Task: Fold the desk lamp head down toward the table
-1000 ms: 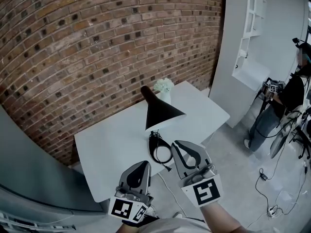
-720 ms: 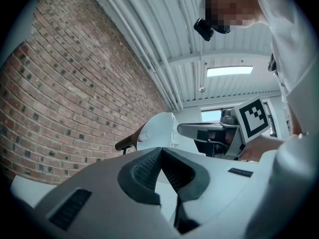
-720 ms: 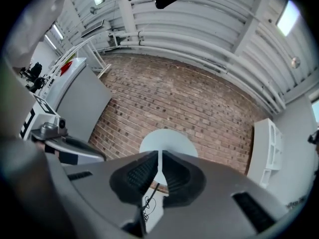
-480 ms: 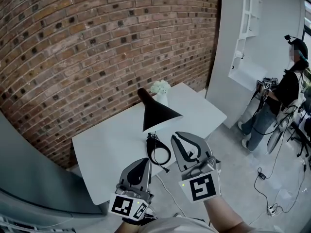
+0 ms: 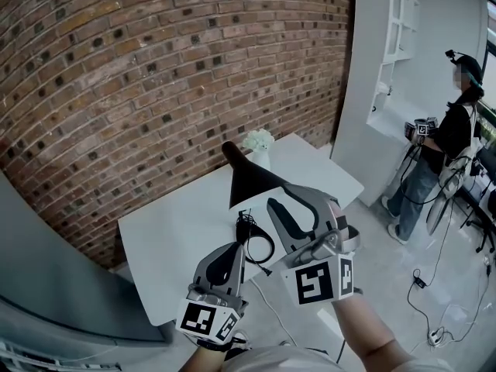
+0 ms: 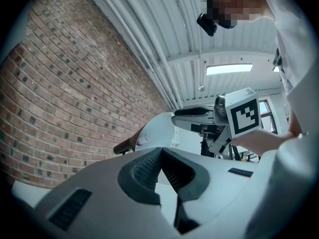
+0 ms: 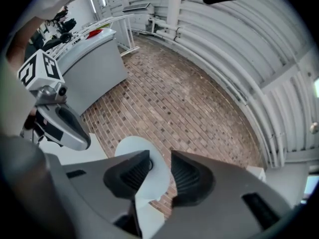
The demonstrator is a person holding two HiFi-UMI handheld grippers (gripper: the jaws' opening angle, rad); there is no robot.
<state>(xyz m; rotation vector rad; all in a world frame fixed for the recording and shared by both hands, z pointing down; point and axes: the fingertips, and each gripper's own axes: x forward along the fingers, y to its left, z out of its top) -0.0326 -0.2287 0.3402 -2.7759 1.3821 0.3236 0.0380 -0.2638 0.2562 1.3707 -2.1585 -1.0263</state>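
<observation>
The desk lamp (image 5: 249,178) stands near the middle of the white table (image 5: 167,239), close to the brick wall (image 5: 155,68). Its black cone shade is tilted, with the wide mouth facing the person and the brown neck (image 5: 230,152) rising behind it, so the head is not folded down yet. Just behind the lamp is a small vase of white flowers (image 5: 260,141), and a coiled black cable (image 5: 253,237) lies on the table in front of it.

The right gripper (image 5: 280,198) is held level in front of the shade's lower edge. Its jaws have just been opening and now stand well apart, pressing on nothing — in the right gripper view the shade's pale inside (image 7: 142,156) shows through the gap, farther on.

The left gripper (image 5: 234,248) sits lower, over the table's near edge, its jaws closed tip to tip and empty.

At the far right a person (image 5: 446,146) stands by a white shelf unit (image 5: 391,53).
</observation>
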